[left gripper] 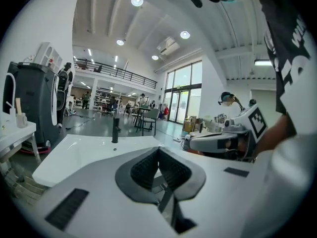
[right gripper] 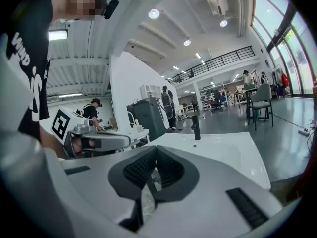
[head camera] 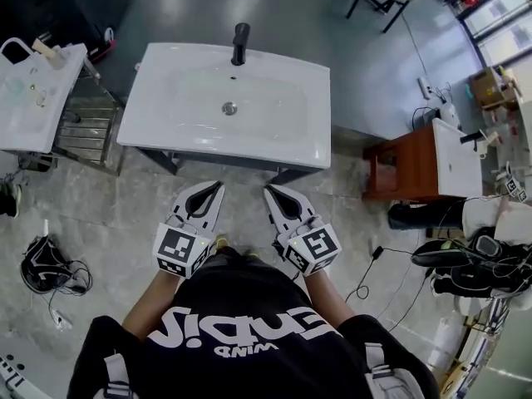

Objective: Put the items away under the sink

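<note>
A white sink (head camera: 274,144) with a black tap (head camera: 240,43) stands on a dark cabinet (head camera: 216,163) straight ahead of me. Both grippers hang side by side just in front of its near edge, at about basin height. My left gripper (head camera: 219,186) is shut and empty, its tips meeting in the left gripper view (left gripper: 159,149). My right gripper (head camera: 268,191) is also shut with nothing in it, as the right gripper view (right gripper: 155,148) shows. The sink (left gripper: 94,155) fills the space beyond the left jaws. No loose items show near the cabinet, and its front is hidden from above.
A second white basin (head camera: 33,115) on a metal rack stands at the left. A wooden cabinet (head camera: 411,169) with a white top is at the right. Cables and gear (head camera: 461,256) lie on the tiled floor to the right, and a black bundle (head camera: 46,266) lies at the left.
</note>
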`<state>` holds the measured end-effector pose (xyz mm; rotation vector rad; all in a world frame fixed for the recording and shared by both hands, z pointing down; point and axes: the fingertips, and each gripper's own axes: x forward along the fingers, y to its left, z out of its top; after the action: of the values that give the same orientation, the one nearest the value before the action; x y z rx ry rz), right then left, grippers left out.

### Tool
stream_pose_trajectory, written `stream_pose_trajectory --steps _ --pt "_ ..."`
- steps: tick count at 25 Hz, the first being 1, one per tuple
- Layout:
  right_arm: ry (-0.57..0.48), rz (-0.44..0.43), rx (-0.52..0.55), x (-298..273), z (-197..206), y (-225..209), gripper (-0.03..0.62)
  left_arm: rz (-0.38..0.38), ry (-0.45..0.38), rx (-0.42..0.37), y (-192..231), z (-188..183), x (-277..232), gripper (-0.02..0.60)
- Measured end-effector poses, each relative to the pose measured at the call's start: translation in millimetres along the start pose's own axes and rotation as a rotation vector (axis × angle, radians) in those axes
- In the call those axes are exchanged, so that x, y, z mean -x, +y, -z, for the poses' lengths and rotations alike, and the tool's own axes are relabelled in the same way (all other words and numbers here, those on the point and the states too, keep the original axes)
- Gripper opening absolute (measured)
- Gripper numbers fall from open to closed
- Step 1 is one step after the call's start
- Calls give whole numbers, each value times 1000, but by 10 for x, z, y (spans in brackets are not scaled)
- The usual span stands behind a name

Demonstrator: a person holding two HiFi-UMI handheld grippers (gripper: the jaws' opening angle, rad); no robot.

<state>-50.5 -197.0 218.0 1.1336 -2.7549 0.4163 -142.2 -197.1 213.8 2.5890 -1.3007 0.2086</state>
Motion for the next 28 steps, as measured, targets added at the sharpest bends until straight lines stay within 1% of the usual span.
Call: stream_pose_trajectory --steps 4,7,12,18,22,28 --pt "-20 13 3 117 -94 -42 18 35 -33 -2 -94 -205 -12 20" --pt "-36 17 16 244 -149 -75 18 29 -48 -13 -170 -281 0 20" --pt "-69 11 33 412 -257 -126 18 18 -59 -9 -276 -382 16 20" --pt "-119 -9 57 584 -433 -165 18 66 -89 -39 -461 -562 51 20" --pt "-137 -10 57 671 -464 -170 18 68 -110 -37 -526 -629 131 20" --pt "-153 15 47 759 -492 -239 18 60 -120 -67 -578 -698 185 20"
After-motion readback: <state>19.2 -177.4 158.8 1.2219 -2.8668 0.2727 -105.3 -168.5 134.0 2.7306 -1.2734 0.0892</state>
